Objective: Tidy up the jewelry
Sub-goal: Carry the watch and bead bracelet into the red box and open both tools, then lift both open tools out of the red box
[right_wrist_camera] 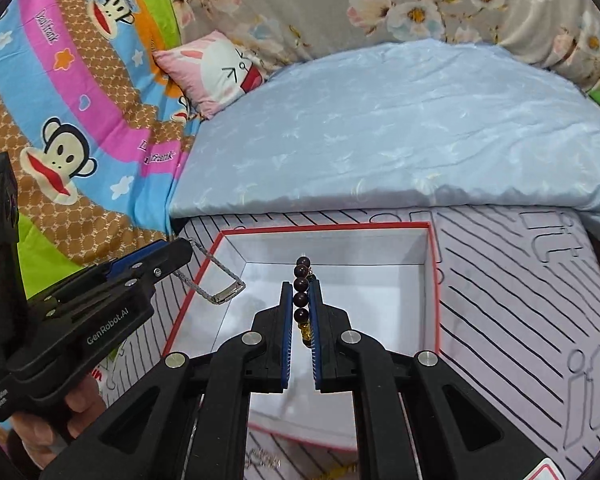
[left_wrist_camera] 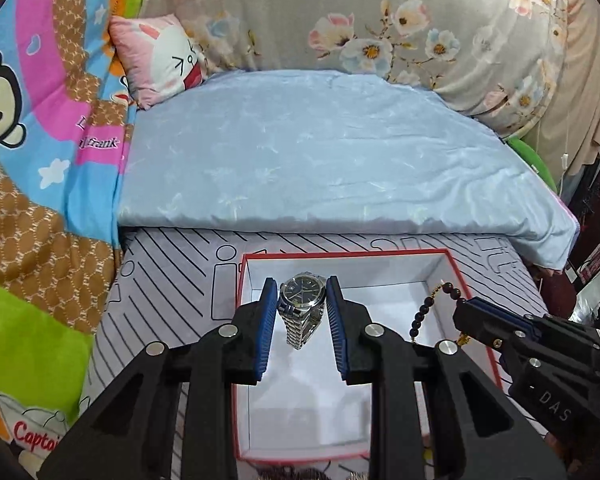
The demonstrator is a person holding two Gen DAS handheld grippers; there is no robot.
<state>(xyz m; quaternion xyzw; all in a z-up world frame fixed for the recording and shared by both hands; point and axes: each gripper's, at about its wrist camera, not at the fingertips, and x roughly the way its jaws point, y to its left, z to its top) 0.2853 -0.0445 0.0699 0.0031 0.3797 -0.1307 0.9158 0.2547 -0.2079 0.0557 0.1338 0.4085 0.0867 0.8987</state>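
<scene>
My left gripper (left_wrist_camera: 301, 289) is shut on a silver watch (left_wrist_camera: 302, 304) with a dark blue dial, whose metal band hangs down over the open white box with a red rim (left_wrist_camera: 352, 254). In the right wrist view the left gripper (right_wrist_camera: 182, 254) sits over the box's left rim (right_wrist_camera: 324, 227), and the watch band (right_wrist_camera: 220, 282) dangles from it. My right gripper (right_wrist_camera: 301, 286) is shut on a dark bead bracelet (right_wrist_camera: 301, 271) above the box's inside. From the left wrist view, the right gripper (left_wrist_camera: 466, 306) comes in from the right with the bead bracelet (left_wrist_camera: 422, 310) hanging by the box's right wall.
The box rests on a grey striped sheet (right_wrist_camera: 500, 280). Behind it lies a folded light blue quilt (left_wrist_camera: 320, 152), with a pink cartoon pillow (left_wrist_camera: 160, 60) and floral bedding (left_wrist_camera: 360, 12) further back. A monkey-print blanket (left_wrist_camera: 40, 140) lies at the left. A hand (right_wrist_camera: 80, 404) grips the left tool.
</scene>
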